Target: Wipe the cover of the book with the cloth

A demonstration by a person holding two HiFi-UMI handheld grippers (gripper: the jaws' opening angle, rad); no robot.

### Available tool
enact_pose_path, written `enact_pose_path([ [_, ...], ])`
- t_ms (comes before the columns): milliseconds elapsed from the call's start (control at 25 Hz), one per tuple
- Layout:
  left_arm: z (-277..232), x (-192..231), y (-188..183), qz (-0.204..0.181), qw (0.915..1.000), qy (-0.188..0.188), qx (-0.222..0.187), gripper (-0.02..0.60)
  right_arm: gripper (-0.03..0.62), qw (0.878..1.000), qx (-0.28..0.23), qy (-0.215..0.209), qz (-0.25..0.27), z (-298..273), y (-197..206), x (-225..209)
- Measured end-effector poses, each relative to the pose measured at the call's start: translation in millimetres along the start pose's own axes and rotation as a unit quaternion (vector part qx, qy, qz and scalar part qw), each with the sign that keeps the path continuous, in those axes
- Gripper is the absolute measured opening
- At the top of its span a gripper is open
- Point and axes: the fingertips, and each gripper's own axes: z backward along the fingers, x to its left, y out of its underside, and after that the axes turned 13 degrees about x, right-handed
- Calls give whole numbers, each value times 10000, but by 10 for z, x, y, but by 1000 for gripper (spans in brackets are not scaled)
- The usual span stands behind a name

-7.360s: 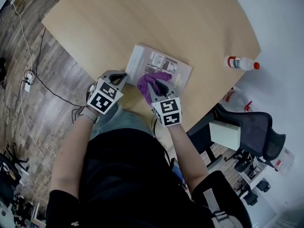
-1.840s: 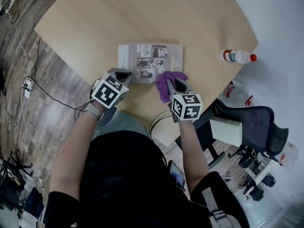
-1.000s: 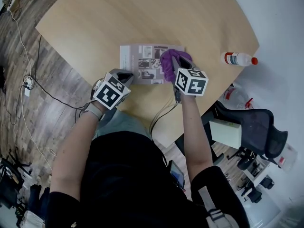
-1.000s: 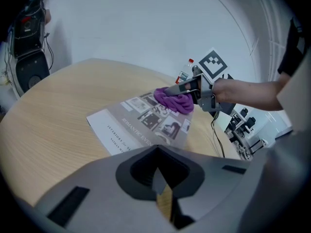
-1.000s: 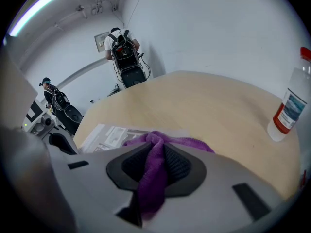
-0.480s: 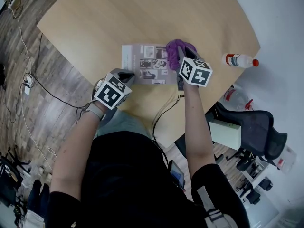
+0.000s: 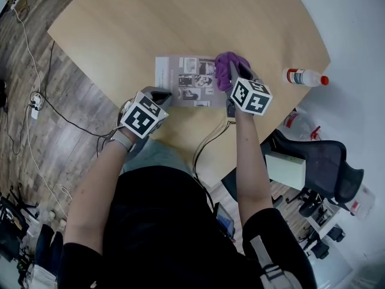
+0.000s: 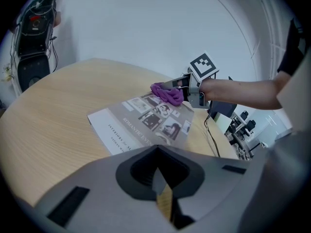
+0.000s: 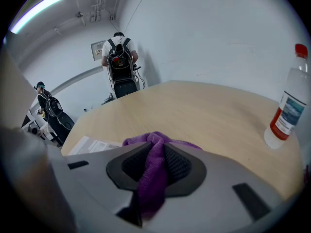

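At the book's (image 7: 183, 83) near-left corner on the counter (image 7: 180, 17), the left hand-held gripper (image 7: 160, 94) is sitting closed and empty. Further right, the right hand-held gripper (image 7: 232, 71) is pinching the cloth (image 7: 225, 64), pressing it onto the cover's far-right corner. Wiping appears under way, with the left half probably remaining.

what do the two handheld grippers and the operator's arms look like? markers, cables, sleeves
The left gripper and right gripper are grey moulded shells, each topped by a white cube with black square markers. A black cable hangs from the right one. The person wears a black short-sleeved top and a left wrist band.
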Motion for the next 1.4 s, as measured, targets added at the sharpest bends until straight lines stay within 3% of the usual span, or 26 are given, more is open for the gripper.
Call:
enact_pose_path([
  [960, 12, 6, 22, -64, 10000, -19, 64, 20, 83, 9996, -6, 239, -161, 658, 1023, 85],
  [1400, 32, -5, -3, -159, 9999, -9, -18, 20, 77, 9979, 331, 468, -293, 788, 1320, 183],
])
